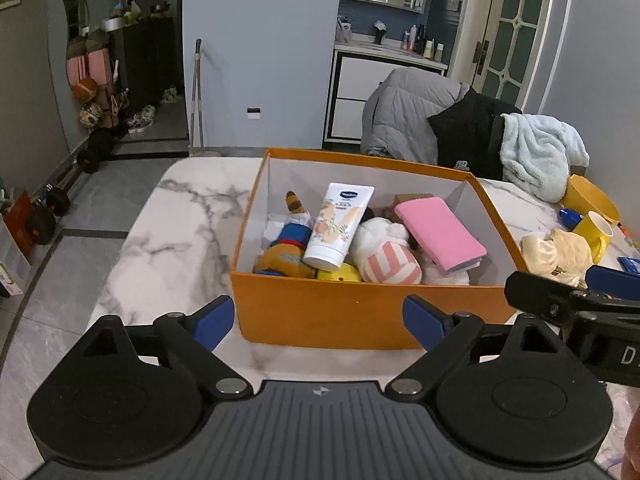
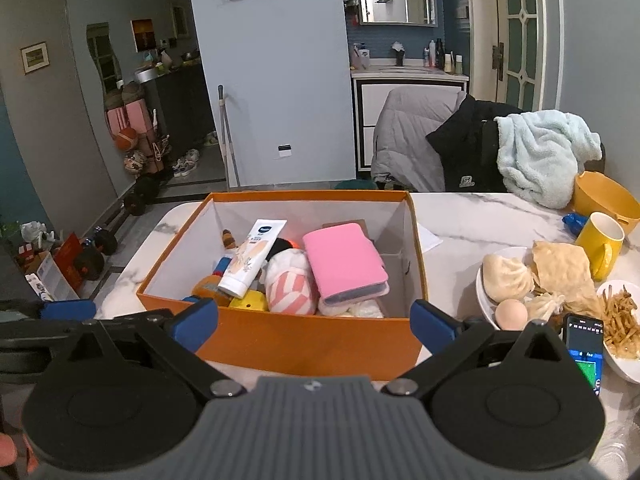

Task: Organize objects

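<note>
1. Open orange cardboard box [image 2: 304, 340] sits on the white marble tabletop [image 2: 460, 216] — it serves as the collecting bin.
2. White lotion tube [image 2: 250, 258] and pink fabric wallet [image 2: 342, 266] lie atop plush toys inside, seemingly already sorted.
3. Left hand-held gripper [image 1: 319, 320] and right hand-held gripper [image 2: 314, 320] — both spread, empty, just before the box's near wall.

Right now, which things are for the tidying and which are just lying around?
For the tidying: orange box, lotion tube, pink wallet, stuffed toys.

Just lying around: yellow mug, plate of buns, phone, blue blanket.
</note>
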Tool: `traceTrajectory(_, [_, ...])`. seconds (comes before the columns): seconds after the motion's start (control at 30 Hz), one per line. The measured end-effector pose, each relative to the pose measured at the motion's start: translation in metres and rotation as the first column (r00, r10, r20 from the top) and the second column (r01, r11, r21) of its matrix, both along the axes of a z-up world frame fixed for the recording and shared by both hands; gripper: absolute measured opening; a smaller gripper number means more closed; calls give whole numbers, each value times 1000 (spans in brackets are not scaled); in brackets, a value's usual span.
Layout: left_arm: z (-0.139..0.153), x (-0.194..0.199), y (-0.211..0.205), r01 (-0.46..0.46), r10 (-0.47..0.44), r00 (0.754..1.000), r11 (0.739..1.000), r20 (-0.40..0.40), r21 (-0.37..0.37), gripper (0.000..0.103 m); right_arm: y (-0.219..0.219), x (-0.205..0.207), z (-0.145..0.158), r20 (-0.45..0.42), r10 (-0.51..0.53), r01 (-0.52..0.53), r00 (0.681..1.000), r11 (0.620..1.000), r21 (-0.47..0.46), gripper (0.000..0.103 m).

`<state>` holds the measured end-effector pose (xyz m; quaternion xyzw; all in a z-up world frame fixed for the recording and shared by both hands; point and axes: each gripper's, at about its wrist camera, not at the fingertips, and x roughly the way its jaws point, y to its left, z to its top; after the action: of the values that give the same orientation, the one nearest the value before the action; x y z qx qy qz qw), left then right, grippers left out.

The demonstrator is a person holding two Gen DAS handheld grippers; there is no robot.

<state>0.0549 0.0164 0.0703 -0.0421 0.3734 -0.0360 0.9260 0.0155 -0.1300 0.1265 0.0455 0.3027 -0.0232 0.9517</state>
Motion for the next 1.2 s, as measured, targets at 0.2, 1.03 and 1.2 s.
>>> traceTrajectory(0.2, [-4, 2, -9, -5, 5, 1000, 998, -2, 60, 103, -3, -1, 0, 43, -38, 38, 998, 999, -12, 102])
traceTrajectory(1.03, [6, -3, -13, -11, 4, 998, 994, 58, 109, 103, -6, 6, -5, -22, -71, 71, 997, 997, -2, 102])
traceTrajectory(1.2, [6, -2, -14, -10, 4, 999, 993, 54, 117, 103, -6, 6, -6, -29, -74, 74, 997, 997, -5, 102])
